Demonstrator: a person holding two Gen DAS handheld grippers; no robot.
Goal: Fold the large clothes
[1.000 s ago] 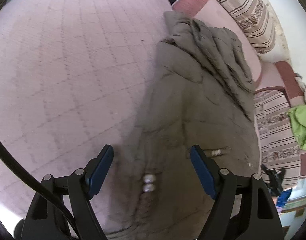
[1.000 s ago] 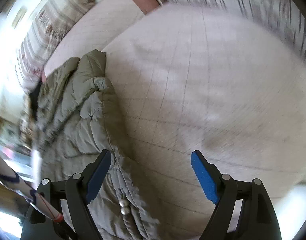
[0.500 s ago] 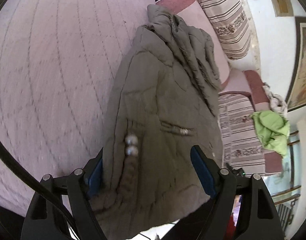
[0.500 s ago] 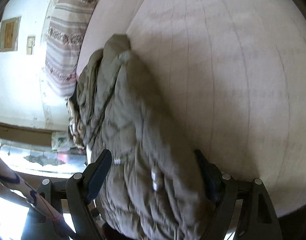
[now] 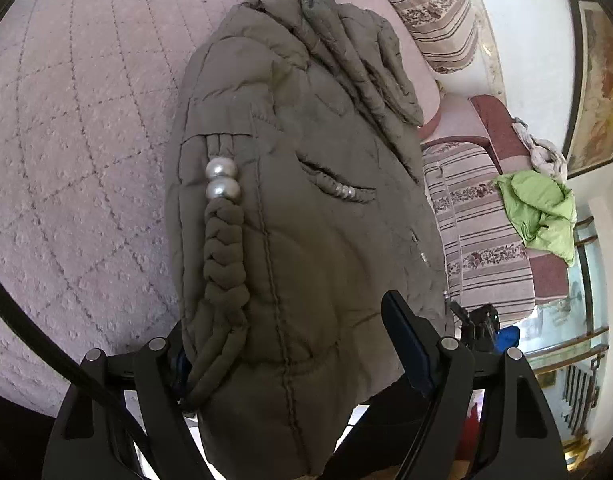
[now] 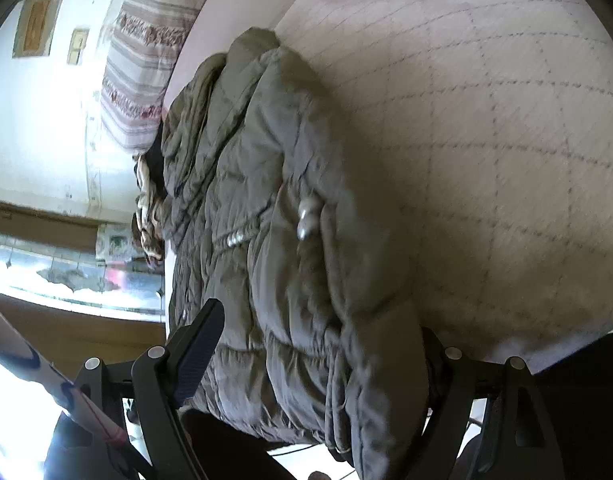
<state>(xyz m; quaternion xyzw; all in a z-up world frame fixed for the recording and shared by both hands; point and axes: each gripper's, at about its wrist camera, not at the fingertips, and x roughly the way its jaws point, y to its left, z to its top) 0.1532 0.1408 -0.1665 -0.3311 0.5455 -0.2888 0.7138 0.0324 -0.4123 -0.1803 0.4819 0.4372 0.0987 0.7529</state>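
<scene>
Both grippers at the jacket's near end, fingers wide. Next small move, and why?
Probably close both: the jacket hem already sits between the open fingers of the left gripper and the right gripper, hanging off the bed edge, ready to lift.

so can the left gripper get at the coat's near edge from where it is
Probably yes. The left gripper is open, and the olive coat's near edge already bulges between its jaws, with nothing else in the way. Whether the pads touch the fabric yet is unclear; the left pad is hidden behind it.
</scene>
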